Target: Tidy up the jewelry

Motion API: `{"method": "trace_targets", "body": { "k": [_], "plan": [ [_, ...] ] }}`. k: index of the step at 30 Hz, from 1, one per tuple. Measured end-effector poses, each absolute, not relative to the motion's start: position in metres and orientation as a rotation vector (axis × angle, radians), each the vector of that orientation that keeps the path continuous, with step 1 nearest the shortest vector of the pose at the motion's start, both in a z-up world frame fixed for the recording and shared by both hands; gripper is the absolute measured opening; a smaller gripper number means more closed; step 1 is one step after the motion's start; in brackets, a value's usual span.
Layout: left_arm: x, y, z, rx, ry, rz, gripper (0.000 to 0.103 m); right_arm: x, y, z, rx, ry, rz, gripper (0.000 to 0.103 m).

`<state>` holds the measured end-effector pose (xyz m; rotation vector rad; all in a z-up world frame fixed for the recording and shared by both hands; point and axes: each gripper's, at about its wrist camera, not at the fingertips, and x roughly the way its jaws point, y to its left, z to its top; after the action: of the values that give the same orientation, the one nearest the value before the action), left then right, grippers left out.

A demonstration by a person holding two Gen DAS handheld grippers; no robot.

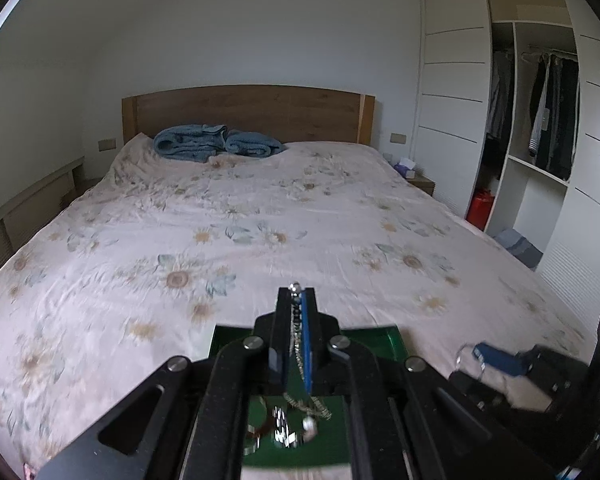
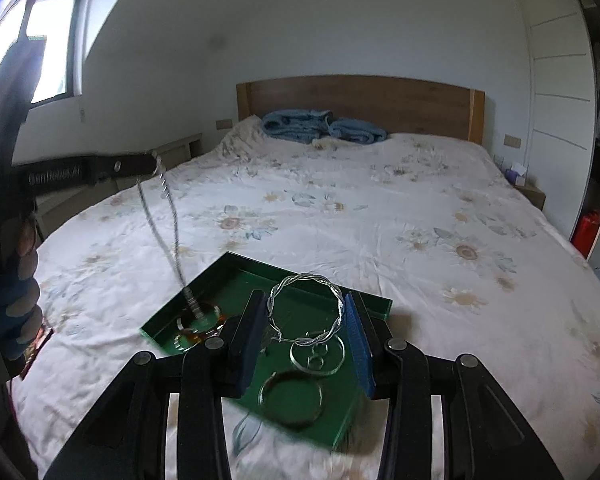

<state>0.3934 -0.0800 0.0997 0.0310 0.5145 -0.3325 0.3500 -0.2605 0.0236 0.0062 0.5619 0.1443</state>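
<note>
A green tray (image 2: 220, 276) lies on the bed near its foot end. My left gripper (image 1: 298, 294) is shut on a silver chain necklace (image 1: 296, 340); in the right wrist view the chain (image 2: 168, 216) hangs from it down to the tray's left part, onto an amber ring (image 2: 198, 326). My right gripper (image 2: 306, 312) is shut on a twisted silver bangle (image 2: 306, 306), held above the tray. Two plain silver bangles (image 2: 292, 398) and small rings lie in the tray. In the left wrist view the tray (image 1: 392, 338) shows under my fingers, with jewelry (image 1: 288, 426) in it.
The bed (image 2: 380, 200) has a floral sheet, a wooden headboard (image 2: 360, 104) and a blue blanket (image 2: 324, 124) at the far end. An open wardrobe (image 1: 540, 120) stands at the right, and a nightstand (image 1: 420, 182) beside the bed. The right gripper shows in the left wrist view (image 1: 496, 360).
</note>
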Motion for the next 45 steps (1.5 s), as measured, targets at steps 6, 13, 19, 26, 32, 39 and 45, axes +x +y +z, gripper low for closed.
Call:
{"method": "trace_targets", "body": {
  "k": [6,13,19,26,32,39,45],
  "plan": [
    [0.448,-0.083,0.036,0.059,0.614,-0.280,0.004,0.403,-0.258,-0.010,0.013,0.603,0.152,0.040],
    [0.490,-0.063,-0.046,0.022,0.804,-0.217,0.004,0.446,-0.238,-0.048,0.003,0.685,0.194,0.040],
    [0.496,-0.049,-0.090,0.005,0.915,-0.197,0.004,0.477,-0.209,-0.087,-0.066,0.829,0.238,0.040],
    [0.483,-0.042,-0.104,0.006,0.928,-0.205,0.006,0.489,-0.191,-0.117,-0.150,0.946,0.254,0.040],
    [0.468,-0.040,-0.104,0.025,0.898,-0.211,0.013,0.493,-0.186,-0.124,-0.177,0.985,0.257,0.039],
    [0.447,-0.034,-0.086,0.003,0.857,-0.230,0.036,0.486,-0.191,-0.118,-0.156,0.972,0.233,0.053],
    [0.418,-0.029,-0.063,-0.004,0.829,-0.206,0.045,0.457,-0.206,-0.091,-0.087,0.905,0.202,0.057]
  ]
}}
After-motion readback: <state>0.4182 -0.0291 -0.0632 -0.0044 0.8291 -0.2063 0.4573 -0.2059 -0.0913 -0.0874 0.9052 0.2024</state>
